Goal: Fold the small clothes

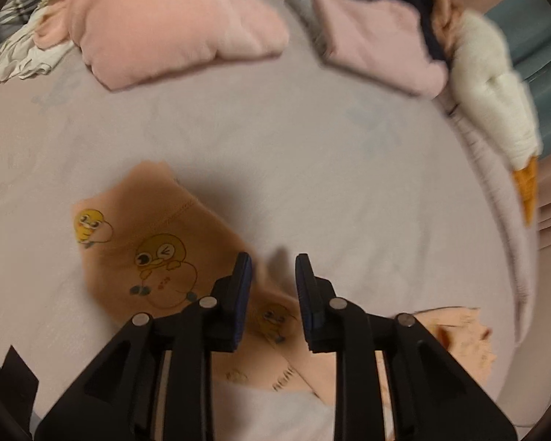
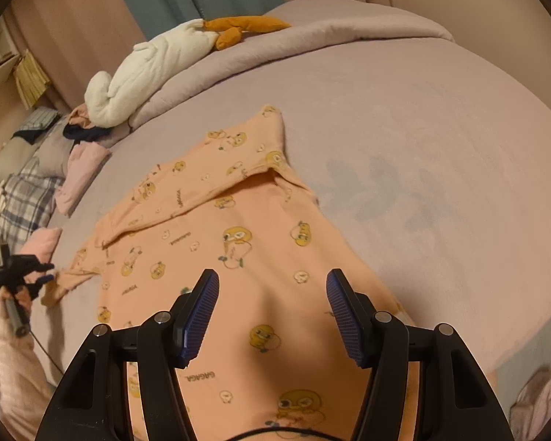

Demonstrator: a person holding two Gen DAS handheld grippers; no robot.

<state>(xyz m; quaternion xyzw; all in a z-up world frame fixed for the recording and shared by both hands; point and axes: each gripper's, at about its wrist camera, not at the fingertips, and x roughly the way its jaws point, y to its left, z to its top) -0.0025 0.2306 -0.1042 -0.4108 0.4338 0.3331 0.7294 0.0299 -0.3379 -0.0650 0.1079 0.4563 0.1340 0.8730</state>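
Observation:
A peach child's top (image 2: 216,242) printed with yellow ducks lies on the lilac bed sheet (image 2: 440,139), one sleeve folded across its body. My right gripper (image 2: 272,284) is open and empty, hovering over the top's near part. My left gripper (image 1: 273,268) is open and empty, just above the sleeve end of the same top (image 1: 154,253). It also shows far left in the right wrist view (image 2: 46,272), by the sleeve cuff (image 2: 60,286).
Folded pink clothes (image 1: 172,22) and a second pink pile (image 1: 378,47) lie at the far side of the bed. A white goose plush (image 2: 150,70) with orange feet rests on the rolled duvet (image 2: 312,40). Plaid and dark clothes (image 2: 22,191) are heaped at the left.

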